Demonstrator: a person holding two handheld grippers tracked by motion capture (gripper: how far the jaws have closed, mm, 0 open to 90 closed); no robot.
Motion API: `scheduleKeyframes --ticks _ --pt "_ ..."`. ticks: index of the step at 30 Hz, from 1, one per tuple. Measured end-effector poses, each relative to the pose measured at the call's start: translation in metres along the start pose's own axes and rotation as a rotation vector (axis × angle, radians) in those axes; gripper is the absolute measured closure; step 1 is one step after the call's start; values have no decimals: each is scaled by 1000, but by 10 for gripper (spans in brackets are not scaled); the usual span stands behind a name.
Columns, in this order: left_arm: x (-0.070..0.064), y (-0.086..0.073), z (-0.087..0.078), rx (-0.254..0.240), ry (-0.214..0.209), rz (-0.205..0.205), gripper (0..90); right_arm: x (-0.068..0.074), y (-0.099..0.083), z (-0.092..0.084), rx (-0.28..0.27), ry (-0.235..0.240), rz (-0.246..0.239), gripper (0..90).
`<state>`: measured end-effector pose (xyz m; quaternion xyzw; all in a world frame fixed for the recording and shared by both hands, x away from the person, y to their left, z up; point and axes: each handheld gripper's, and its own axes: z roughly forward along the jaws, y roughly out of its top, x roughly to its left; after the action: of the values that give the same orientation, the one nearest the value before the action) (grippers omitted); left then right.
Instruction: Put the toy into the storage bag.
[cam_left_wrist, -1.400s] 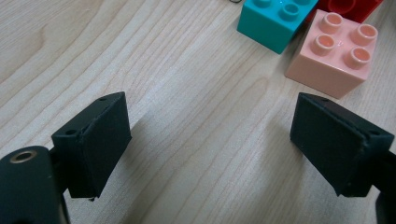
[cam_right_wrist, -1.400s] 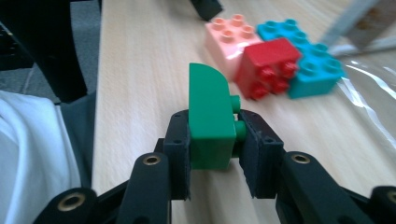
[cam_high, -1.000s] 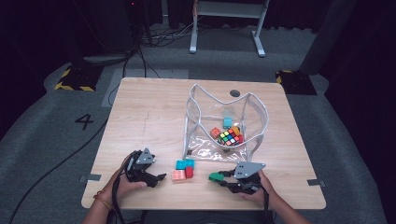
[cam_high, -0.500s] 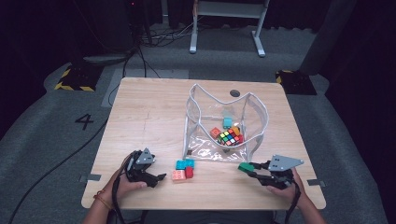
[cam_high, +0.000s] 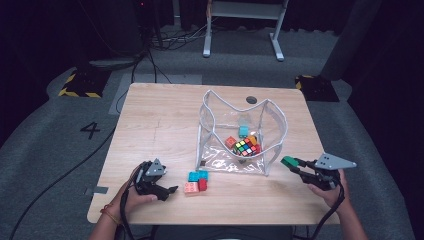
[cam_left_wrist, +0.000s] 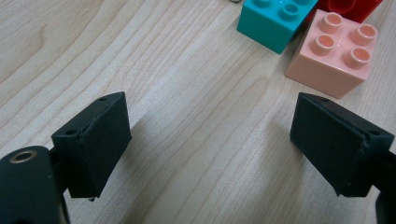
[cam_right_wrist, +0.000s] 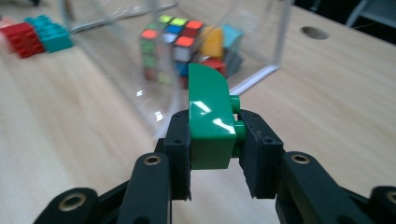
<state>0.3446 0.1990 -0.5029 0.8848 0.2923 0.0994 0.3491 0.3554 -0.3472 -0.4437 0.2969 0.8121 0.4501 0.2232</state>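
My right gripper (cam_high: 295, 167) (cam_right_wrist: 212, 142) is shut on a green brick (cam_high: 288, 161) (cam_right_wrist: 210, 116), held just off the table to the right of the clear plastic bag (cam_high: 272, 135) (cam_right_wrist: 154, 100). Inside the bag lie a colour cube (cam_high: 245, 146) (cam_right_wrist: 170, 44) and a few bricks. My left gripper (cam_high: 167, 191) (cam_left_wrist: 210, 144) rests open on the wood near the front left, nothing between its jaws. Just ahead of it sit a teal brick (cam_high: 196, 175) (cam_left_wrist: 275, 18), a pink brick (cam_high: 191, 187) (cam_left_wrist: 336, 51) and a red brick (cam_high: 203, 184) (cam_left_wrist: 350, 5).
The wooden table (cam_high: 160, 125) has a round hole (cam_high: 251, 100) behind the bag. Its right edge lies close to my right hand. A metal stand (cam_high: 240, 25) and cables lie on the dark floor beyond.
My right gripper has carried the green brick from the front middle of the table rightward and a little up, to the bag's right side. The left gripper has stayed put.
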Motion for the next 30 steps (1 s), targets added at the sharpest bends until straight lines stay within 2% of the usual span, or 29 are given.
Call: scheduleKeyframes --ticks 1,2,6,9,10,13,15,17,18,19,22,30 --pt "0 0 0 0 -1 -1 124 0 0 0 0 0 0 671" --pt "0 0 0 0 -1 -1 124 -8 5 0 -12 -18 14 671" --pt "0 0 0 0 0 0 124 -22 21 1 -9 -63 2 671" --pt "0 0 0 0 -1 0 123 -28 29 1 -11 -74 0 671" --pt "0 0 0 0 0 0 124 -35 38 2 -20 -76 0 671" --pt "0 0 0 0 -1 0 124 -40 48 2 -22 -95 -11 671" --pt "0 0 0 0 0 0 124 -47 60 3 -32 -99 -9 671" --pt "0 0 0 0 0 0 124 -54 73 4 -29 -122 -7 671" --pt "0 0 0 0 0 0 123 -54 73 4 -29 -122 -7 671" --pt "0 0 0 0 -1 0 123 -57 79 5 -35 -114 -4 671" --pt "0 0 0 0 0 0 124 -61 95 8 -34 -130 -18 671" --pt "0 0 0 0 0 0 124 -75 120 11 -56 -138 11 671"
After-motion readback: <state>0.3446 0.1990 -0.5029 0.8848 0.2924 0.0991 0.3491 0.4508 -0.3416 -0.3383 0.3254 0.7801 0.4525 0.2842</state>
